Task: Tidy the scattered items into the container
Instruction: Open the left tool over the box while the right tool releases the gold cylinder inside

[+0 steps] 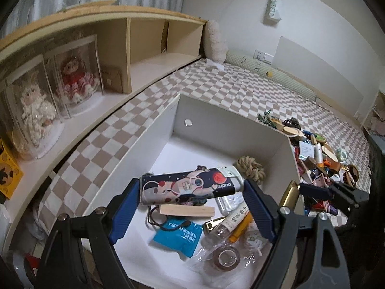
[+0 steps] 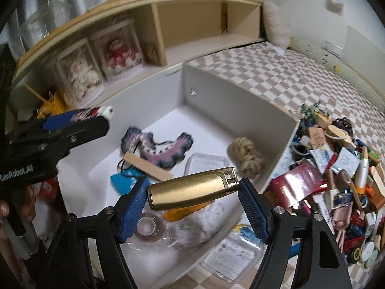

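Note:
My left gripper [image 1: 192,192] is shut end to end on a dark blue lighter with an astronaut print [image 1: 190,187], held above the white box [image 1: 231,113]. My right gripper [image 2: 193,187] is shut lengthwise on a gold lighter [image 2: 192,187], also over the box [image 2: 240,91]. In the left wrist view the gold lighter [image 1: 291,193] and right gripper [image 1: 312,190] show at the box's right wall. The left gripper [image 2: 72,120] appears at the left of the right wrist view. The box holds a rope knot [image 2: 246,156], a wooden block [image 2: 146,165], a tape roll [image 2: 148,226] and a teal packet [image 1: 178,237].
A heap of scattered small items [image 2: 336,180] lies on the checkered bedspread [image 1: 216,84] right of the box. A wooden shelf [image 1: 149,38] with boxed dolls [image 1: 77,77] runs along the left. A clear plastic tray [image 2: 228,257] sits by the box's near corner.

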A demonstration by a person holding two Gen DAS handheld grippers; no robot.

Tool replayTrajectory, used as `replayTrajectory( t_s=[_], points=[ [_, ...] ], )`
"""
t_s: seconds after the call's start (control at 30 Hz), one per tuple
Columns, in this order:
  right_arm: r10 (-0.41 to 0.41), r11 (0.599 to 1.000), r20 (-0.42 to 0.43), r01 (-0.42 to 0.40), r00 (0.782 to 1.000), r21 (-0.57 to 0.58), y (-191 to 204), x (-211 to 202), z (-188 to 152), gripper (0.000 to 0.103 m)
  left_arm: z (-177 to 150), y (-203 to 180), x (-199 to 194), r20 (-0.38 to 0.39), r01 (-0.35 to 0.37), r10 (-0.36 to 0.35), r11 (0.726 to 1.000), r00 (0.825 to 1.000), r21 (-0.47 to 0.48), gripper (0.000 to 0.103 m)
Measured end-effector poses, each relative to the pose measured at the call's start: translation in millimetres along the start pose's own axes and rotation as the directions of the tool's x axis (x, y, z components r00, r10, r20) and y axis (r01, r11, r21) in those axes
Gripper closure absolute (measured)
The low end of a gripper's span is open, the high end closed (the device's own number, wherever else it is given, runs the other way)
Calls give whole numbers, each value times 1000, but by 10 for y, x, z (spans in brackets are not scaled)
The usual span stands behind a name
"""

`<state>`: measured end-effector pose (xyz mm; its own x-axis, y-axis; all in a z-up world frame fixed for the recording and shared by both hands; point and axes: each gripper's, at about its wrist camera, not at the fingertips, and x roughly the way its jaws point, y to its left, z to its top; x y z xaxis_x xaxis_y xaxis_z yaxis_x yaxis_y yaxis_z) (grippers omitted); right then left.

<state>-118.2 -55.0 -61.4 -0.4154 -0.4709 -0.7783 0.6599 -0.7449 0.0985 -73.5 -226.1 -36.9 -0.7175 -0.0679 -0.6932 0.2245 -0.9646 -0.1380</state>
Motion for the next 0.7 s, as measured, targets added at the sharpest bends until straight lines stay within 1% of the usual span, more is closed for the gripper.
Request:
replayTrajectory(
  t_s=[0.13,0.27,0.33,0.4,0.5,0.57,0.7],
  points=[
    [14,999,-43,-16,999,-40,103,102,-65,26,-54,21,97,-27,-7,6,1000,1000,-8,18],
    [66,996,-111,-73,992,-54,180,182,-125,26,-140,24,184,-65,-3,3,1000,998,-5,18],
    [36,994,-128,-49,991,-95,251,210,-140,26,-179,12,218,-81,-7,7,1000,997,-2,18],
    [21,993,-135,-37,991,-112,294,229,-143,26,-205,9,244,-94,-13,12,1000,996,-9,18],
    [38,994,-149,-53,988,-100,301,245,-150,26,-235,7,263,-109,-17,15,1000,994,-14,18],
    [47,993,-143,-62,989,-102,313,221,-151,26,-250,-10,273,-116,-14,13,1000,993,-9,18],
    [42,995,-129,-53,991,-89,297,181,-121,26,-255,-41,274,-127,-3,2,1000,992,-10,18]
  ],
)
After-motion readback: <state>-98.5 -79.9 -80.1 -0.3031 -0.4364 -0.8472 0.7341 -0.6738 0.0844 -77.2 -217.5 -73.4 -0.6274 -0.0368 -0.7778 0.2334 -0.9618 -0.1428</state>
